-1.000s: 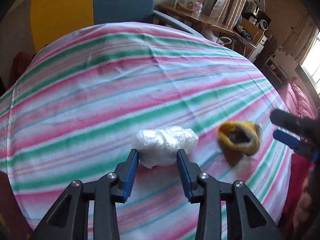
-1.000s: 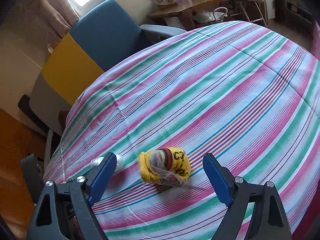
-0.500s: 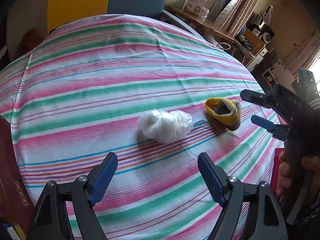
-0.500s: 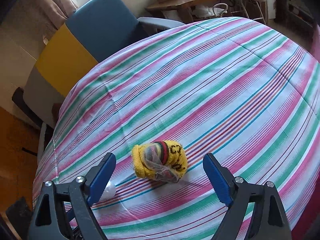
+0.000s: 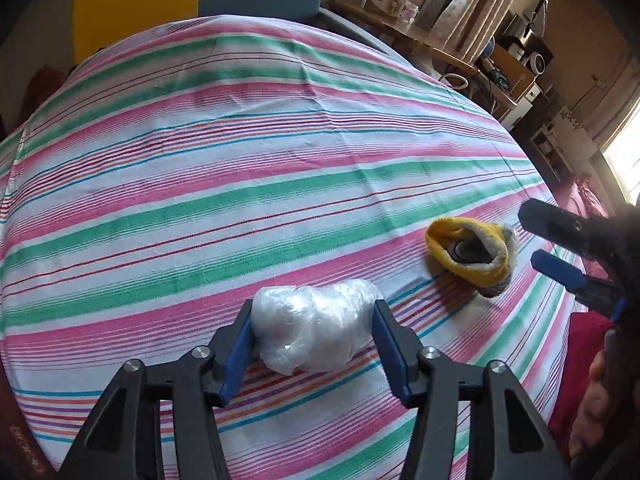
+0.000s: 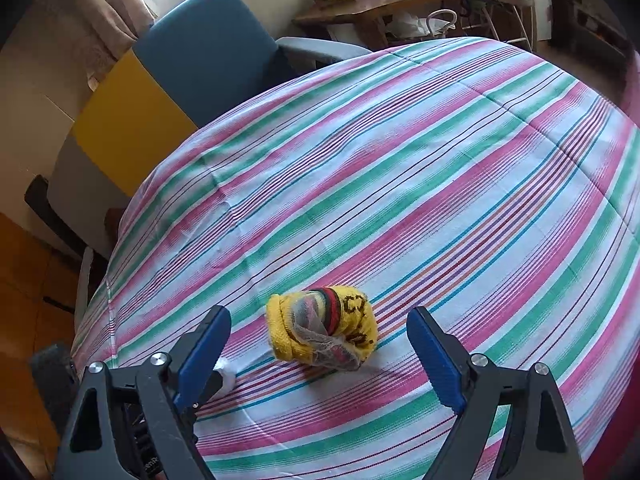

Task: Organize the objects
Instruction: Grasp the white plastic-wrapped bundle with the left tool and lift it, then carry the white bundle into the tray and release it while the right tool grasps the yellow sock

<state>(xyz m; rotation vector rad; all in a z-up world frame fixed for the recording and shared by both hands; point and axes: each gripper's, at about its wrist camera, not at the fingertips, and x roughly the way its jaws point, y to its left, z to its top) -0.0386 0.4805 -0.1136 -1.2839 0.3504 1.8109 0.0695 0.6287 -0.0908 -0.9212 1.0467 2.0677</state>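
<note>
A crumpled clear plastic bundle (image 5: 316, 330) lies on the striped cloth (image 5: 240, 160). My left gripper (image 5: 314, 334) is closed around it, both blue pads touching its sides. A rolled yellow sock bundle (image 6: 324, 334) lies on the cloth between the wide-open fingers of my right gripper (image 6: 320, 354), touching neither pad. The sock bundle (image 5: 470, 254) also shows in the left wrist view, right of the plastic bundle, with the right gripper (image 5: 548, 240) just beyond it. A bit of the plastic bundle (image 6: 228, 372) peeks out behind the right gripper's left finger.
A blue and yellow chair (image 6: 192, 64) stands at the far edge of the bed. A wooden desk (image 6: 384, 4) with boxes is behind it. Shelves and clutter (image 5: 516, 64) line the far right. A red cloth (image 5: 580, 360) lies by the near right edge.
My left gripper went from wide open and drawn back to closed on the plastic bundle. The right gripper stays open around the sock bundle, hardly moved.
</note>
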